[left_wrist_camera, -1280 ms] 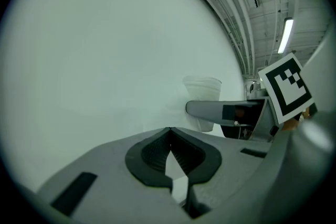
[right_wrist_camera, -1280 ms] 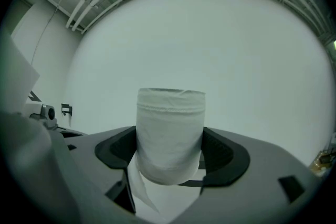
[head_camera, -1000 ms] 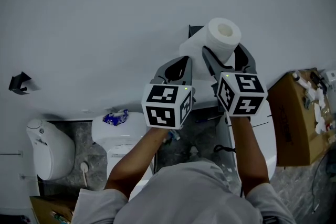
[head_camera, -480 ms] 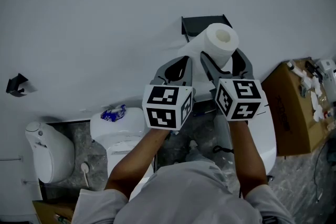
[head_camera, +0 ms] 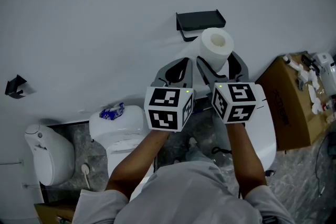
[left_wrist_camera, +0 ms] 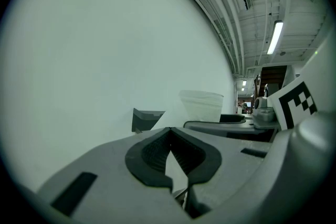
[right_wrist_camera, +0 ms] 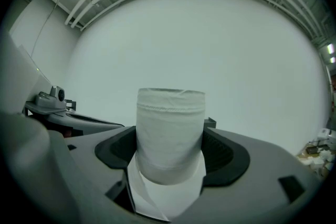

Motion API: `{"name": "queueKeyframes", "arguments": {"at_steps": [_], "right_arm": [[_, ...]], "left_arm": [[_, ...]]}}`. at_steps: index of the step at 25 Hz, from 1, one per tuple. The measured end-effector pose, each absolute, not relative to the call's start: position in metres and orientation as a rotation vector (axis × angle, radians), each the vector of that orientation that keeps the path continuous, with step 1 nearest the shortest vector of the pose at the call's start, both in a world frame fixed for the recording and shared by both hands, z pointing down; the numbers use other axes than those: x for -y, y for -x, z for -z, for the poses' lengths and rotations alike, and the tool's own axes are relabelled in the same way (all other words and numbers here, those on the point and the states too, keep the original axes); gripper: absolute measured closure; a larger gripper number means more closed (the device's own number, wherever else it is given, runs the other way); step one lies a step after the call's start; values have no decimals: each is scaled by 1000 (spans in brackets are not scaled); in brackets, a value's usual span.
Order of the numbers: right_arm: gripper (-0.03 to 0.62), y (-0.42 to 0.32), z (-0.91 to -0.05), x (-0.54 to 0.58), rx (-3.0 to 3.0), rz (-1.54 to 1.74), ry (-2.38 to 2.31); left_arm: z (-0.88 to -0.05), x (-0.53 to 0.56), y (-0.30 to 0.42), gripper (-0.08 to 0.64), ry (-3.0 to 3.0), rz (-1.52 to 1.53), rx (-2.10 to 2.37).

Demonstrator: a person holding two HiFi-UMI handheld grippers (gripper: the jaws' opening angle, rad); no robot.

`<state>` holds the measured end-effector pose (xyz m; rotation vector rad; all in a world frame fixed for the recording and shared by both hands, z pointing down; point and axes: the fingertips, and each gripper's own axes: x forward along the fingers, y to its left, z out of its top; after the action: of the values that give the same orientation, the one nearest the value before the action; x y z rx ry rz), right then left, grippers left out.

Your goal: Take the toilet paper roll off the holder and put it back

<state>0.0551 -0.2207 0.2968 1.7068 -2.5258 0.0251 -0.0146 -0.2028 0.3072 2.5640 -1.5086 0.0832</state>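
The white toilet paper roll (head_camera: 216, 45) stands upright, clamped between the jaws of my right gripper (head_camera: 219, 60). It hangs just below and apart from the black holder (head_camera: 201, 21) on the white wall. The right gripper view shows the roll (right_wrist_camera: 170, 134) filling the gap of my right gripper (right_wrist_camera: 171, 152), with a loose tail hanging beneath it. My left gripper (head_camera: 176, 72) sits beside it on the left, its tips touching. In the left gripper view, my left gripper (left_wrist_camera: 169, 132) points at the wall, with the holder (left_wrist_camera: 146, 119) and the roll (left_wrist_camera: 201, 106) ahead to the right.
A white toilet (head_camera: 123, 134) with a blue packet (head_camera: 111, 112) on its tank stands below left. A second white fixture (head_camera: 44, 149) is further left. An open cardboard box (head_camera: 291, 107) sits at the right. A small black bracket (head_camera: 13, 86) is on the wall.
Both grippers and the roll have drawn down and away from the holder. The holder, hidden behind the roll before, now shows fully above it.
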Motion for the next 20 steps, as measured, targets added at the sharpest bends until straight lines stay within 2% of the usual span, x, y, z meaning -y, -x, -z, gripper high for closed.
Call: {"name": "queueKeyframes", "arguments": {"at_steps": [20], "right_arm": [[210, -61, -299, 211, 2514, -25, -1707]], "left_arm": [[-307, 195, 10, 555, -2567, -73, 1490]]}}
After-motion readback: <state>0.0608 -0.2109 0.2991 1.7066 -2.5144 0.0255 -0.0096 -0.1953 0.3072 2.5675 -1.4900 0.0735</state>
